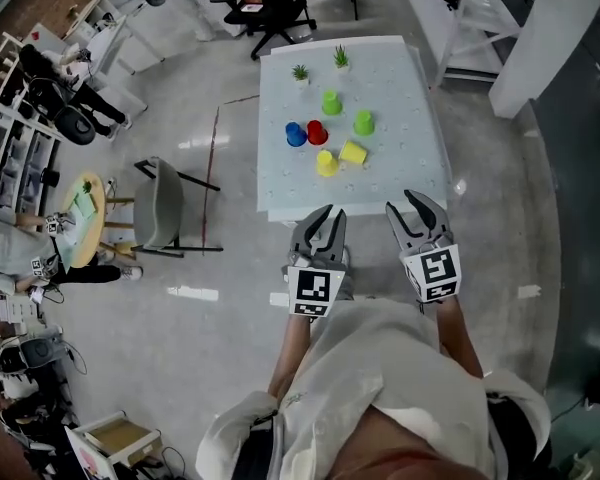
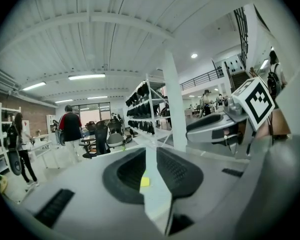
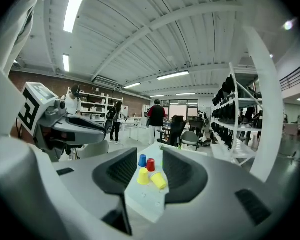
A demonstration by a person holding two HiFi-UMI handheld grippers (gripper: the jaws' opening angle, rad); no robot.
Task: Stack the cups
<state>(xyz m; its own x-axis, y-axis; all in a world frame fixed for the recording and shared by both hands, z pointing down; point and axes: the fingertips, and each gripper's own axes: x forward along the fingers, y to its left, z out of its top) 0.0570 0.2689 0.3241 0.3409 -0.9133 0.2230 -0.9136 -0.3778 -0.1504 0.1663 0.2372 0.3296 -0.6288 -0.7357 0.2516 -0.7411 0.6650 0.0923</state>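
As I look down through the head view, my left gripper [image 1: 320, 230] and right gripper [image 1: 420, 218] hang just short of the tabletop [image 1: 280, 183]; the cups [image 1: 317, 132] sit unstacked mid-tabletop. Left gripper view: jaws together, empty. Right gripper view: jaws apart, empty, cups beyond them.

Left gripper [image 1: 327, 211], right gripper [image 1: 418, 199]: grey fingers [image 1: 310, 230], black ribbed pads [image 3: 182, 173], black-white marker cubes [image 1: 315, 290]; white shirt [image 1: 400, 368].

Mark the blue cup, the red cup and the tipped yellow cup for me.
blue cup [image 1: 296, 134], head view, on its top.
red cup [image 1: 317, 132], head view, on its top.
tipped yellow cup [image 1: 353, 153], head view, on its side wall.
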